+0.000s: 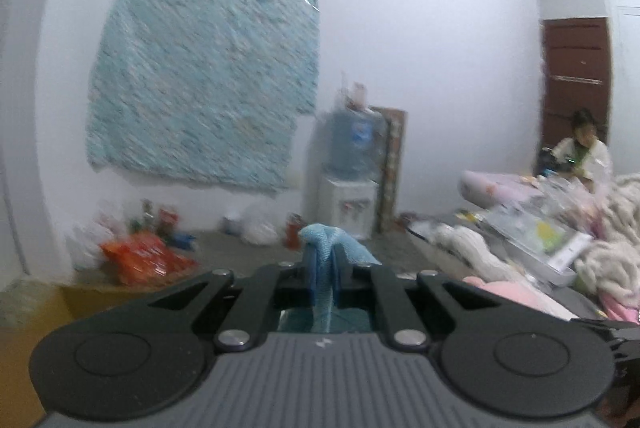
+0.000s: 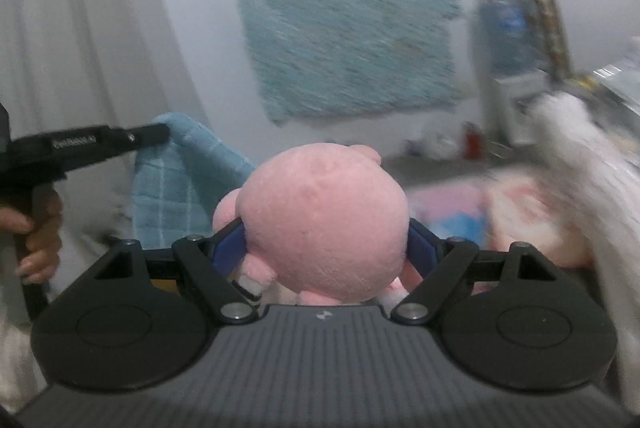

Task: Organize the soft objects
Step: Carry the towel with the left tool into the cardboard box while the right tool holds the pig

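My left gripper (image 1: 322, 260) is shut on a light blue checked cloth (image 1: 332, 248) that bunches above the jaws and hangs down between them. It is held up in the air. In the right wrist view the same cloth (image 2: 176, 184) hangs from the left gripper (image 2: 162, 134) at the left. My right gripper (image 2: 324, 244) is shut on a round pink plush toy (image 2: 324, 216), which fills the space between the blue pads (image 2: 226, 246) and hides the fingertips.
A heap of cream knits, pink plush and plastic packets (image 1: 560, 240) lies on a surface at the right. A water dispenser (image 1: 352, 184), bags and bottles (image 1: 136, 244) stand along the far wall. A teal cloth (image 1: 204, 84) hangs on the wall. A person (image 1: 584, 148) sits by a brown door.
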Demonstrator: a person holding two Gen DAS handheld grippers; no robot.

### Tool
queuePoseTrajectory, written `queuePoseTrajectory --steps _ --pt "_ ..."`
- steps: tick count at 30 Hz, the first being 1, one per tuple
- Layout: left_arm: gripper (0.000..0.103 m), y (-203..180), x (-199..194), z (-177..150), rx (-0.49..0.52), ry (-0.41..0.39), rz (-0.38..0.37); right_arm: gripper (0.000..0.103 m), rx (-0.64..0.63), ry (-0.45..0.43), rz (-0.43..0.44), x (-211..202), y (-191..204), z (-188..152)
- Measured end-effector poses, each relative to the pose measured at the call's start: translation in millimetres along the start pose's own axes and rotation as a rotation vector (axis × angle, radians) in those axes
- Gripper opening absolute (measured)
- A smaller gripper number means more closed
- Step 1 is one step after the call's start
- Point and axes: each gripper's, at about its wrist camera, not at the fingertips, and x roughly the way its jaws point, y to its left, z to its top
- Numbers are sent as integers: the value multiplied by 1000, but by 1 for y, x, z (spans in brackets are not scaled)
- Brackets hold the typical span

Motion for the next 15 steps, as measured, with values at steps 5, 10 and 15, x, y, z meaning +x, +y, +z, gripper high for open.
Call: queuePoseTrajectory --steps 5,10,15 --pt "8 48 -39 31 -14 -14 127 82 -29 0 141 40 51 30" --pt "8 133 -25 33 -73 133 266 83 -70 55 244 100 106 44" --pt "8 231 76 -26 -166 409 324 83 -94 133 288 168 150 38"
